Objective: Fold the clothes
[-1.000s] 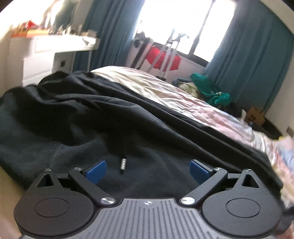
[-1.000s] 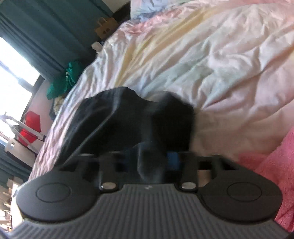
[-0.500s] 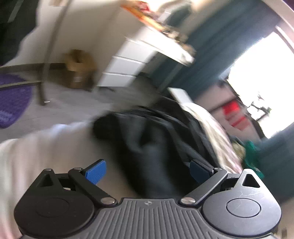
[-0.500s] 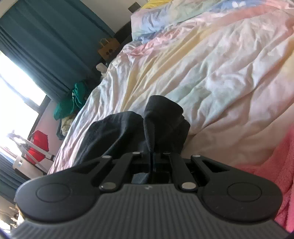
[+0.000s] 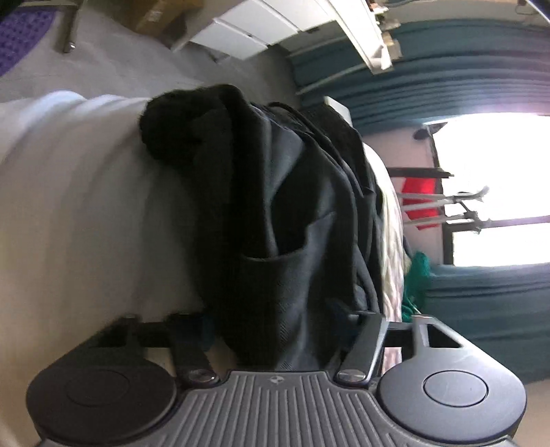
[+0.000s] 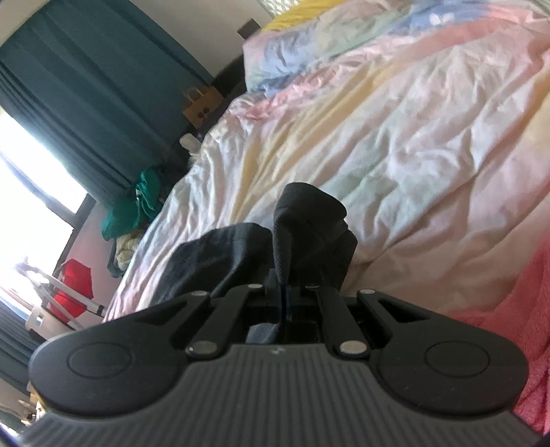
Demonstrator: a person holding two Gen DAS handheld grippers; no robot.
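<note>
— Pastel bedding [image 6: 429,144], crumpled and streaked pink, yellow and blue, fills most of the right wrist view, with teal curtains [image 6: 86,89] and a bright window [image 6: 31,178] off to the left. What sits on it?

— A black garment [image 6: 309,227], bunched up on the duvet right in front of the right gripper [image 6: 284,295]. Its two fingers are pressed together with a ribbed fold of that black cloth pinched between them, and the fold stands up above the jaws.

— And beside it?

— A fuzzy pink blanket [image 6: 515,309] at the right edge, a green heap of clothes [image 6: 134,209] near the curtain, and something red [image 6: 74,285] on a metal stand low at the left.

— What about the other camera?

— That view is rolled on its side. The black garment [image 5: 275,223] hangs over the edge of the pale bed cover [image 5: 86,206], with a pocket opening showing on its front. White drawers [image 5: 254,31] and grey floor [image 5: 103,72] lie beyond it.

— Is the left gripper [image 5: 278,326] holding it?

— Its fingers stand wide apart, and the cloth drapes down between them, covering the pads. The left finger is blurred, so whether either pad touches the fabric I cannot tell.
</note>
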